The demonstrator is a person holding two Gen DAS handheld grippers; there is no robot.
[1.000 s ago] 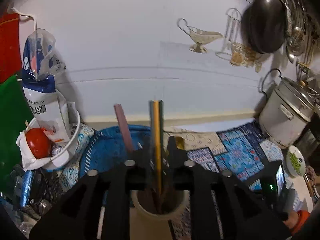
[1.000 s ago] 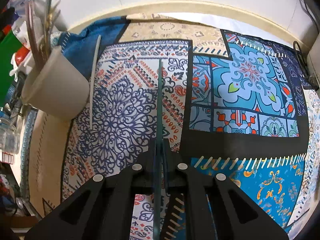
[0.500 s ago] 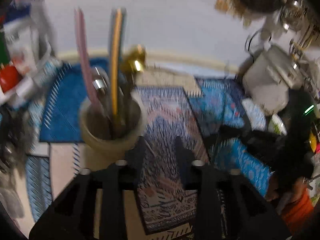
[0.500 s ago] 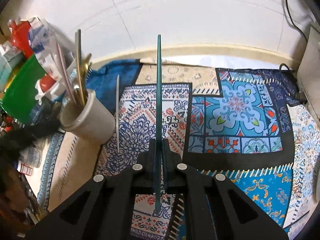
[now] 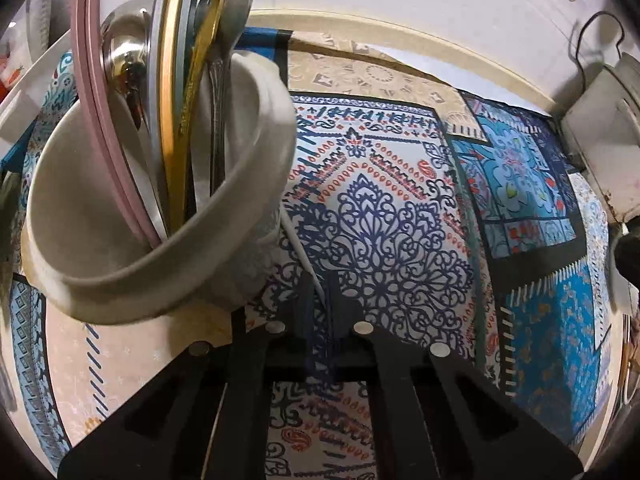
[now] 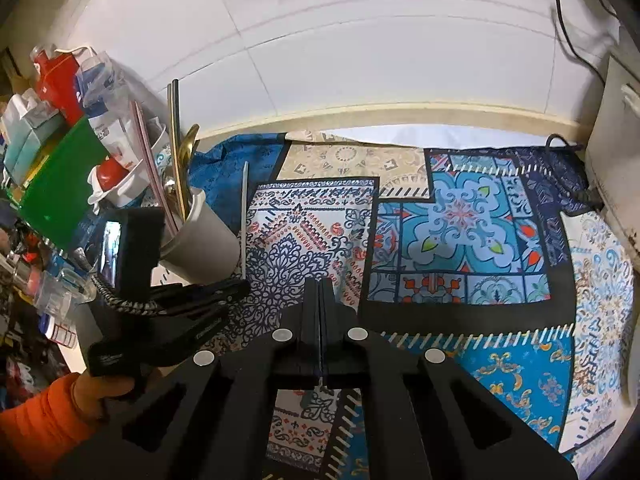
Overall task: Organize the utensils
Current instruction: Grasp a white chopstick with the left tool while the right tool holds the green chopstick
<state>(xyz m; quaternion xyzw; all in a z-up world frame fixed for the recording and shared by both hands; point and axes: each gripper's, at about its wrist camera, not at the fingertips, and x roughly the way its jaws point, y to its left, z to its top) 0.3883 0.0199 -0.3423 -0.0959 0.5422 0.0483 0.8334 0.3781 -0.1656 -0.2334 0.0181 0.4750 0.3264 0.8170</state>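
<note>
Most utensils stand in your cup [image 5: 160, 240]; your left tongs [image 5: 320, 292] pinch the last white chopstick [image 6: 244, 220], right tongs [image 6: 320, 300] closed, empty.

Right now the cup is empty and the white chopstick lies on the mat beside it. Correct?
Not quite. The cup is not empty: it holds several utensils, chopsticks and spoons among them, as the left wrist view shows. The rest stands: the white chopstick lies on the mat beside the cup.
</note>
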